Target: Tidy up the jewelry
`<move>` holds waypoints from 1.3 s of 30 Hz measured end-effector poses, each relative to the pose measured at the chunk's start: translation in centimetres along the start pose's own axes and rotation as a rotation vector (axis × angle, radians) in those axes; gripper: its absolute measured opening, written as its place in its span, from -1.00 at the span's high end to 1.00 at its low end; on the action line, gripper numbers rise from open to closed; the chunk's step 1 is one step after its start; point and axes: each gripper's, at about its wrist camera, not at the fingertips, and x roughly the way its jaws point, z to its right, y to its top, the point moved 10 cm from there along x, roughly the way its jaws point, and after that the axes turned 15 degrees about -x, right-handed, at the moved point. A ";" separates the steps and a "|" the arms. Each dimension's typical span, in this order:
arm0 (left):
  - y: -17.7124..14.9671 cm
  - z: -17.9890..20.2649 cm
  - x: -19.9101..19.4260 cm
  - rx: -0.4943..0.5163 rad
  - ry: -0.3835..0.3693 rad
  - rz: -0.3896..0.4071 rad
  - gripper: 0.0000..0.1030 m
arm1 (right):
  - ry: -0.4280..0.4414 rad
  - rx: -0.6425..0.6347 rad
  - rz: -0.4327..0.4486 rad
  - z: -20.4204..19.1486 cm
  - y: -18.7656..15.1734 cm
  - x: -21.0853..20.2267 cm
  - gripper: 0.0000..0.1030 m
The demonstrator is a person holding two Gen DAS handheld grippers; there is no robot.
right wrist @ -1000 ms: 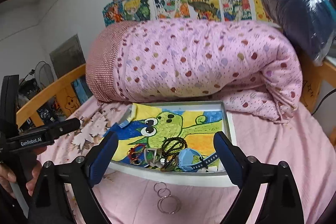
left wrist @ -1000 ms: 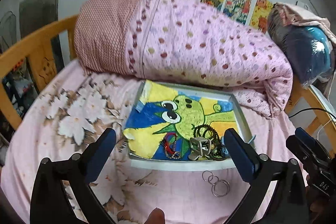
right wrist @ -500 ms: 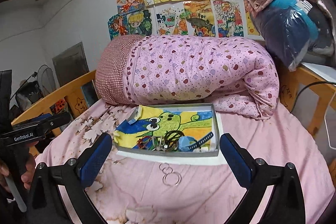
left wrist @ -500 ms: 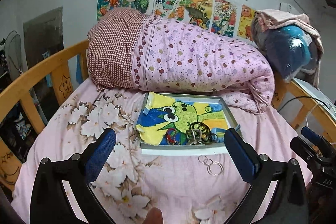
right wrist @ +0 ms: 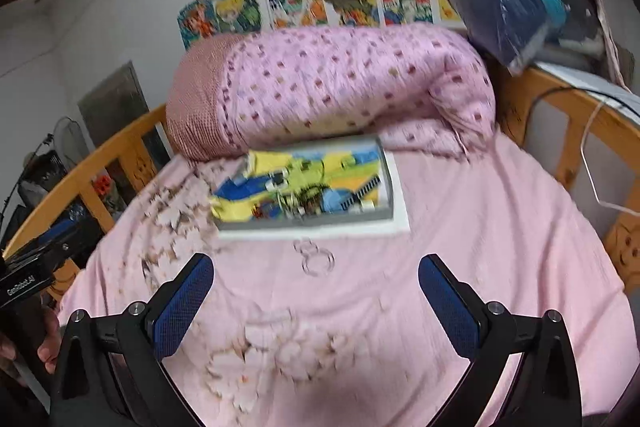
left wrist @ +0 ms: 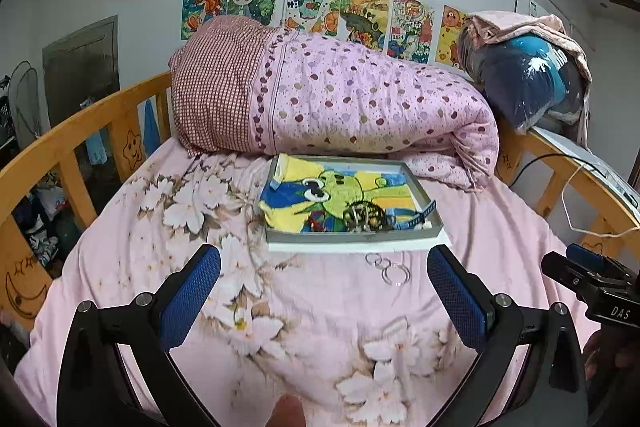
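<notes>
A grey tray (left wrist: 352,237) (right wrist: 304,219) lined with a yellow, blue and green cartoon cloth lies on the pink floral bed in front of a rolled quilt. Jewelry (left wrist: 362,217) (right wrist: 298,201) is heaped at its near edge: dark bead bracelets, a metal piece, a blue strap. Three clear rings (left wrist: 388,267) (right wrist: 314,257) lie on the sheet just in front of the tray. My left gripper (left wrist: 324,301) is open and empty, well back from the tray. My right gripper (right wrist: 316,299) is open and empty too, equally far back; its view is blurred.
A rolled pink dotted quilt (left wrist: 340,103) lies behind the tray. Wooden bed rails (left wrist: 72,147) curve along both sides. A bagged blue bundle (left wrist: 524,83) sits on the right rail, with a cable below it. Drawings cover the wall.
Both grippers have drawn back from the tray, which looks smaller and farther now. The jewelry and rings have not moved. Both stayed open and empty.
</notes>
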 end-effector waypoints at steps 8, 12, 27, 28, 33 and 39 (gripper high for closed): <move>-2.7 -1.0 0.0 -0.010 0.019 -0.044 -0.96 | -0.003 -0.017 -0.086 -1.0 -2.4 -0.1 -1.00; -3.8 -1.3 0.6 -0.007 0.028 -0.071 -0.96 | -0.002 -0.023 -0.120 -1.2 -3.0 0.5 -1.00; -7.1 -2.5 4.3 0.014 0.089 -0.186 -0.96 | -0.021 0.022 -0.294 0.1 -6.2 3.3 -1.00; -7.3 -2.7 4.7 0.014 0.094 -0.203 -0.96 | -0.018 0.030 -0.304 0.1 -6.4 3.4 -1.00; -8.6 -3.7 6.8 0.007 0.112 -0.308 -0.96 | 0.039 0.074 -0.355 0.3 -7.1 4.5 -1.00; -9.3 -4.6 8.8 0.018 0.108 -0.390 -0.96 | 0.065 0.058 -0.410 1.1 -7.1 5.9 -1.00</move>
